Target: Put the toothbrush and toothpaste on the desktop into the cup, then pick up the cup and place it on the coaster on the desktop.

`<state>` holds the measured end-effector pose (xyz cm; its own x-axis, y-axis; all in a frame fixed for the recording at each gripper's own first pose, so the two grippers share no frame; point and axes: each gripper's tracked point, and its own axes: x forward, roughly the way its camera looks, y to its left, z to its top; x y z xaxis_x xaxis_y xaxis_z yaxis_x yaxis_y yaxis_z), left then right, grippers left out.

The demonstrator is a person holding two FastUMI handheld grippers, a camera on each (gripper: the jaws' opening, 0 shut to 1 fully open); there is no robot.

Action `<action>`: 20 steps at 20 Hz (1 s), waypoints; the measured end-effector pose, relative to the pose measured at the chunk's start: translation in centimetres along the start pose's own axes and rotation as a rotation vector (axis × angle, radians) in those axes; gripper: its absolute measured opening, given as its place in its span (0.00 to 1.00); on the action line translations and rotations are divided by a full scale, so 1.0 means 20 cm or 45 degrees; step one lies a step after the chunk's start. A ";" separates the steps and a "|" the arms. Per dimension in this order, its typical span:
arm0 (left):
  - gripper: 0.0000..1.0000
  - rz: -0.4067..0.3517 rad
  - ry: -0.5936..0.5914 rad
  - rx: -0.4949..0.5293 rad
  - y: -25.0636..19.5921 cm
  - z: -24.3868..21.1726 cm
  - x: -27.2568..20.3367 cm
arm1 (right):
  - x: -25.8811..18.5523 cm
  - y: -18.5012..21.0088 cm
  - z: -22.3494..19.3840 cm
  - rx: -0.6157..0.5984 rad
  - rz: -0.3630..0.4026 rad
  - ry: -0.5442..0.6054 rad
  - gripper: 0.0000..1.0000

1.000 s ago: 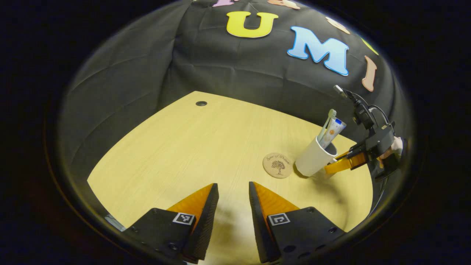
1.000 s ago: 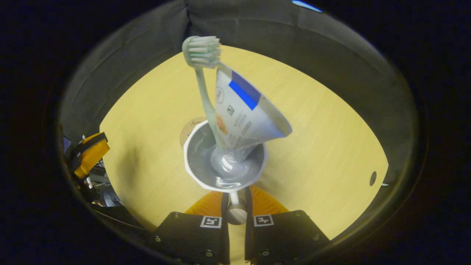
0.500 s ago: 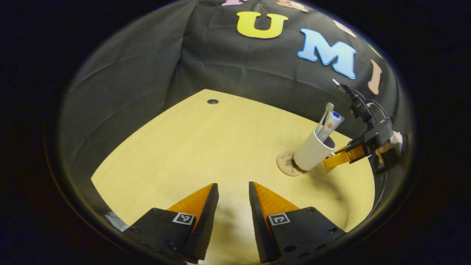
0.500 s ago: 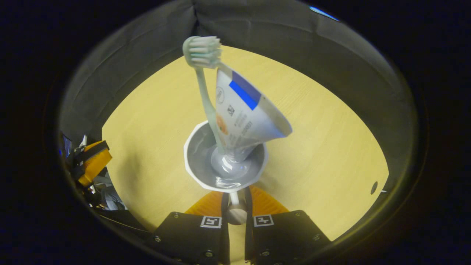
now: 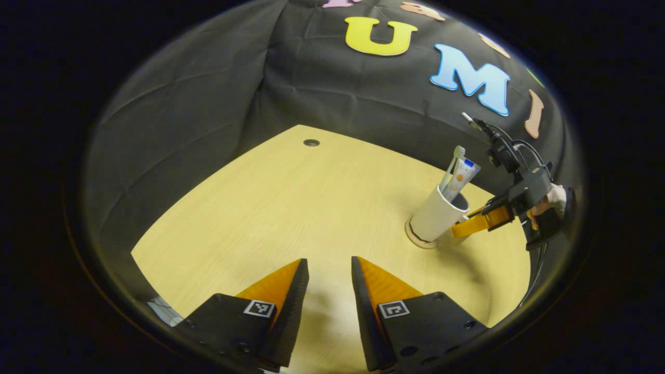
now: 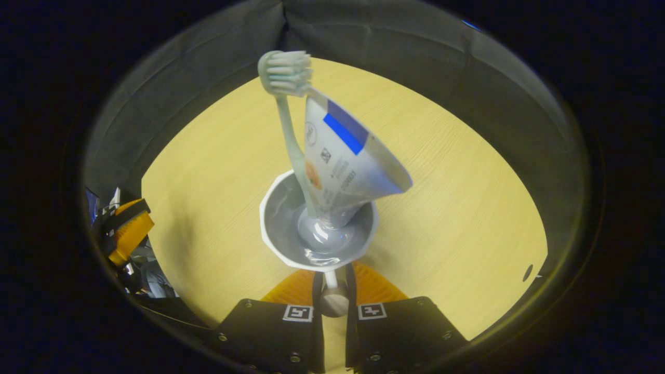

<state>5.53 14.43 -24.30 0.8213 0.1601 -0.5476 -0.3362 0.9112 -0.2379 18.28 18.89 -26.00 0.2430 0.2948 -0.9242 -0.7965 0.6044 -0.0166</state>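
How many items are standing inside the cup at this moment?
2. A toothbrush and a toothpaste tube lean together inside the white cup, which the right gripper holds by its handle. Nothing else shows inside.

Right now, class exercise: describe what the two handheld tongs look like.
Left tongs: black blocks with square black-and-white markers, wedge fingers orange outside, dark textured pads inside. Right tongs: same blocks and markers; far off, a black top unit trails black cables, and its holder wears a dark sleeve.
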 end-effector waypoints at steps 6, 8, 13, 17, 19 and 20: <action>0.65 -0.006 -0.001 -0.007 0.06 0.01 0.01 | 0.01 0.03 0.00 -0.026 -0.073 0.012 0.17; 0.65 -0.012 -0.002 -0.006 0.06 0.01 0.02 | -0.01 0.03 -0.02 -0.003 -0.076 0.009 0.19; 0.58 -0.044 -0.010 0.033 0.00 0.04 0.00 | -0.05 0.04 -0.04 0.080 -0.057 -0.063 0.25; 0.51 -0.081 -0.020 0.075 -0.09 0.05 -0.01 | -0.15 0.06 -0.03 0.133 -0.062 -0.131 0.25; 0.65 -0.105 -0.032 0.105 -0.15 0.08 -0.01 | -0.21 0.07 -0.04 0.185 -0.056 -0.178 0.25; 0.65 -0.118 -0.038 0.121 -0.18 0.09 -0.02 | -0.25 0.08 -0.06 0.217 -0.051 -0.199 0.25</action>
<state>7.32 11.73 -21.82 0.8608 0.0836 -0.5020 -0.2143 0.9542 -0.2085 15.16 17.61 -21.91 0.3657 0.3712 -0.8535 -0.6825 0.7304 0.0252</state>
